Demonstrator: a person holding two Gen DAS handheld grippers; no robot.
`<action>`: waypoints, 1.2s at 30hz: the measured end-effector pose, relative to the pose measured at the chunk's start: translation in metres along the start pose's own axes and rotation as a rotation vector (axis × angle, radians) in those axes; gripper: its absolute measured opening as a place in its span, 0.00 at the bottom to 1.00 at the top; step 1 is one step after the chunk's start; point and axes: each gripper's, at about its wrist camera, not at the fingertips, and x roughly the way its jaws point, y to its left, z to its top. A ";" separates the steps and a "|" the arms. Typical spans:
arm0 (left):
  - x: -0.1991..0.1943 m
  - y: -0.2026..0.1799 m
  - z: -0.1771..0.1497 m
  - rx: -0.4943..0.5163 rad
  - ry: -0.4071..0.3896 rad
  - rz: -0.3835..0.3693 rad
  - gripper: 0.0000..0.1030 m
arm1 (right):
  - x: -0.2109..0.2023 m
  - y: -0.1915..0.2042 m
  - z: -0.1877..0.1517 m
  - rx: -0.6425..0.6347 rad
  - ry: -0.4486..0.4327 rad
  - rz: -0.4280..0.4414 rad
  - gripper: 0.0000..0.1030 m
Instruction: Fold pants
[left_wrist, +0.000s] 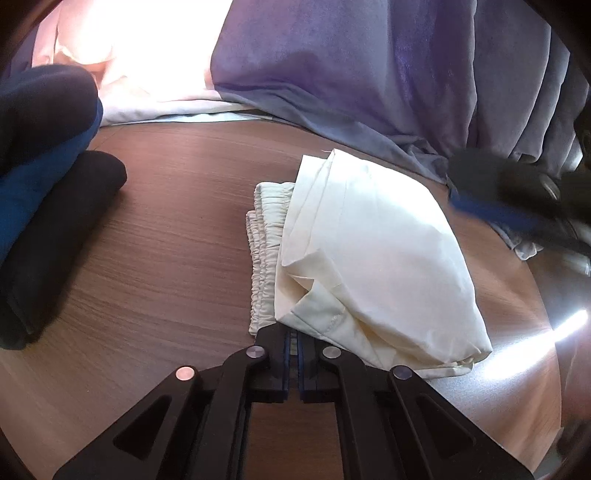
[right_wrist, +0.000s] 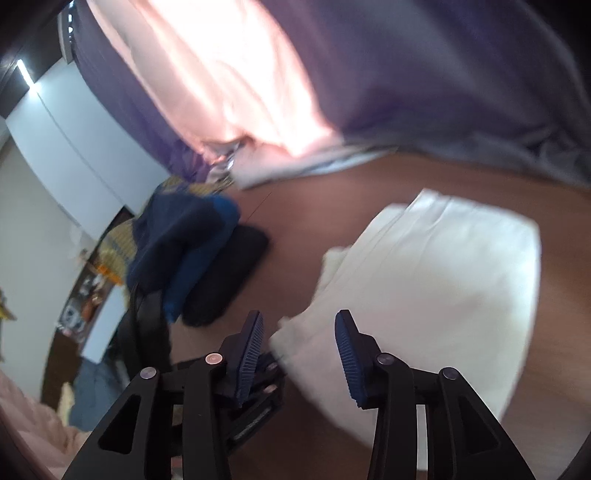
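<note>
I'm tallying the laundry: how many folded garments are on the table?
3, as far as shows: the cream pants in the middle, and at the left edge a black garment with a blue garment on it. More may lie hidden there.

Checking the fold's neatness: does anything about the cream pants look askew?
Yes. The top layer of the cream pants lies skewed and rumpled, leaving the elastic waistband uncovered along one side.

cream pants (left_wrist: 369, 251) folded into bundle, elastic waistband exposed at left, lying on wooden table (left_wrist: 166, 240).
</note>
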 end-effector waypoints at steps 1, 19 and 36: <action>-0.001 -0.001 0.001 -0.002 -0.002 0.000 0.17 | -0.005 -0.003 0.006 -0.014 -0.020 -0.047 0.41; -0.029 -0.010 0.005 -0.080 0.020 0.309 0.34 | 0.091 -0.078 0.118 -0.188 0.178 -0.214 0.53; -0.019 -0.018 0.020 -0.126 -0.052 0.221 0.40 | 0.107 -0.097 0.126 -0.206 0.224 -0.115 0.53</action>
